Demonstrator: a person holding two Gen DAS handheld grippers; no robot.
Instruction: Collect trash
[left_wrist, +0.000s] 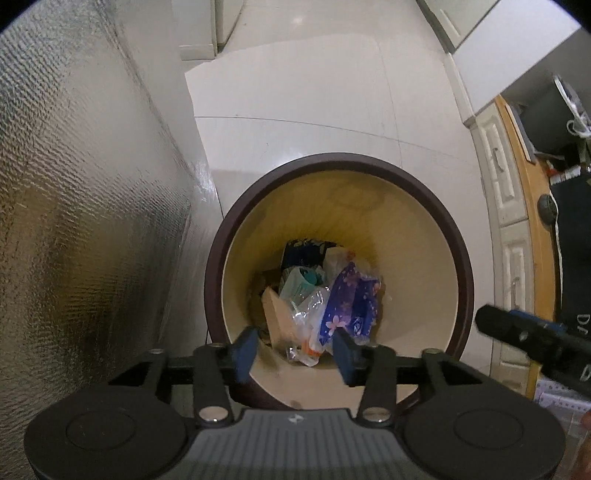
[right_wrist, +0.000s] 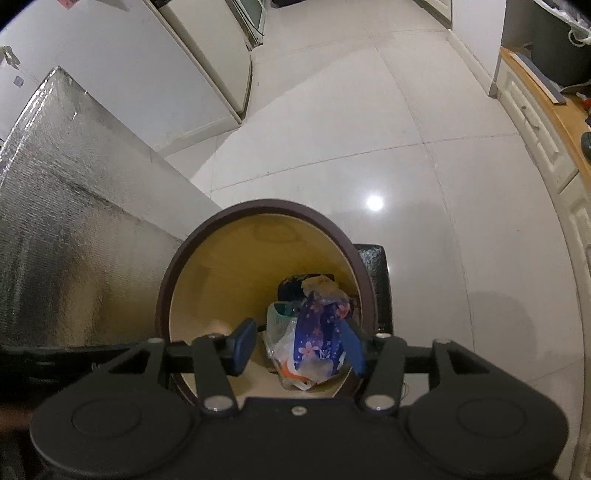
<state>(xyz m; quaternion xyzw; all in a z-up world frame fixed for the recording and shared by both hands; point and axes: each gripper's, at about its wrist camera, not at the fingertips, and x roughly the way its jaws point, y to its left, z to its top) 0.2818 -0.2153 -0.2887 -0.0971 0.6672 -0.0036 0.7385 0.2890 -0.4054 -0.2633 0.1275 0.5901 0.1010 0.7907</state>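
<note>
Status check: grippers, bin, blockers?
Left gripper and right gripper open, empty, above round brown-rimmed trash bin. Blue floral wrapper and clear plastic inside. No blockers seen.

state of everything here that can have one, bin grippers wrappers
trash bin: upright, no lid, trash piled at bottom
blue floral wrapper: crumpled, on top of pile
clear plastic bag: crumpled, in bin
left gripper: jaws open, empty, over bin
right gripper: jaws open, empty, over bin

Bin: dark brown rim, cream-yellow interior. Wrapper: blue-purple with pink blossom print. Tool pads: blue on black. Panel: embossed silver foil. Floor: glossy white tile.
</note>
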